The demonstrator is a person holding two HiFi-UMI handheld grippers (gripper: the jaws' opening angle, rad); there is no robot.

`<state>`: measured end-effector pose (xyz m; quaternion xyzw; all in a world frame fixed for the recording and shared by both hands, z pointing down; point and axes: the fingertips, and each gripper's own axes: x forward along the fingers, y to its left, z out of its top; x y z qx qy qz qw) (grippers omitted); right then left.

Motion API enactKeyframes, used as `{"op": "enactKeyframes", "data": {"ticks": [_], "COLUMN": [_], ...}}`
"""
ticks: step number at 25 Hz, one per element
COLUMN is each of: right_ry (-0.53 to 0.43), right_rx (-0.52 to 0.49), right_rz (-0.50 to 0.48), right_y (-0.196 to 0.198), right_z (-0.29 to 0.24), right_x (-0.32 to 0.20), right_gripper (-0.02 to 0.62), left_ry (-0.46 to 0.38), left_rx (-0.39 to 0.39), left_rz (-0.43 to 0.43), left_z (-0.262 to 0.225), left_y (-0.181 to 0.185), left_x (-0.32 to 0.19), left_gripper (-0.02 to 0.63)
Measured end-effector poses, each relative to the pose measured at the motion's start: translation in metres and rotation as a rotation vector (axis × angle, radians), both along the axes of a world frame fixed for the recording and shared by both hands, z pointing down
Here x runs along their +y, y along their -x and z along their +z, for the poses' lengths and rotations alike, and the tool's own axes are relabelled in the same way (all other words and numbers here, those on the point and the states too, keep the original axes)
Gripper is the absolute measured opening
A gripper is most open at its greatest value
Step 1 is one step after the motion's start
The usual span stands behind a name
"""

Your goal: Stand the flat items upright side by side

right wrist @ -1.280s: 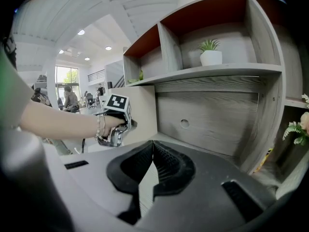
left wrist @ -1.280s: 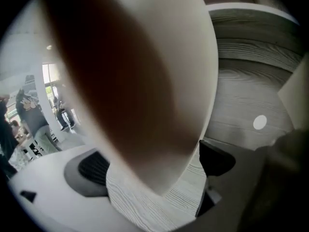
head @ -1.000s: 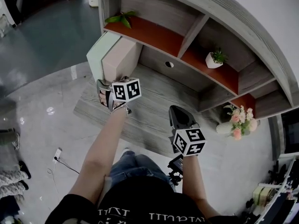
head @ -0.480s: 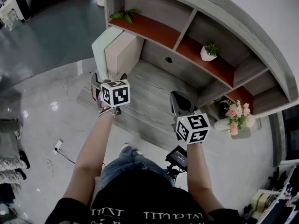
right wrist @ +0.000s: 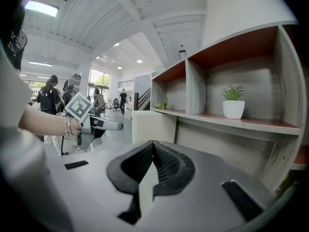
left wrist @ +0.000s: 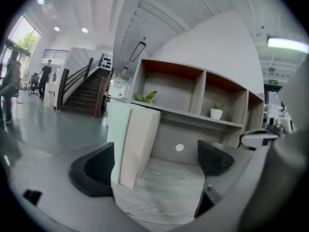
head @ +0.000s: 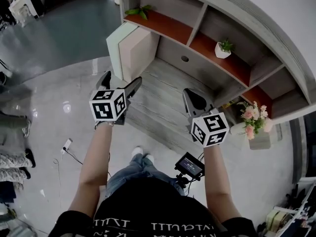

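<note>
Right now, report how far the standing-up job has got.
Done: the pale green panel and the beige panel stand upright, side by side, on the lower shelf. In hand: nothing; the left gripper is open and empty, the right gripper shut on nothing. Left: no flat-lying item shows.

Pale green board [head: 116,46] and beige board [head: 141,53] stand upright, touching.

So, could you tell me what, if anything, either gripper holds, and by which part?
Nothing: left gripper is open and empty, right gripper is shut on nothing.
</note>
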<state>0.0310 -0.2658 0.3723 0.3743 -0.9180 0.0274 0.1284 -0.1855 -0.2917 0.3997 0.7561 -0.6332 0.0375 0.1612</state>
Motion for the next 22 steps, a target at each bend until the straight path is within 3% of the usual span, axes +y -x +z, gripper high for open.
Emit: {"op": "enactKeyframes", "data": {"ticks": [3,4,6,10,16,22], "right_ry": [-0.004,-0.007,-0.015,-0.025,-0.064,-0.163], "right_rx": [-0.028,-0.035,-0.044,-0.067,-0.083,-0.049], "right_rz": [0.002,0.001,0.001,0.014,0.072,0.156], "right_y": [0.000,0.000,0.000,-0.001,-0.001,0.006], "right_z": [-0.005,-0.006,-0.009,-0.013,-0.029,-0.064], "right_x": [0.008,0.011,0.017,0.025,0.029,0.039], "right_gripper": [0.015,0.015,0.015,0.015,0.015,0.015], "left_ry": [-0.102,-0.130,-0.165,-0.205,-0.316,-0.395], "left_rx": [0.048,0.047,0.024,-0.055,-0.106,-0.142], "left_rz": [0.027,0.024,0.005,-0.017,0.038,0.096], "left_z": [-0.027,-0.034,-0.042,-0.045,-0.070,-0.100], "left_y": [0.001,0.003,0.010,0.022,0.030,0.046], "left_x": [0.019,0.026,0.038,0.056,0.069,0.073], "left_gripper": [0.528,0.485,0.352,0.016,0.013,0.013]}}
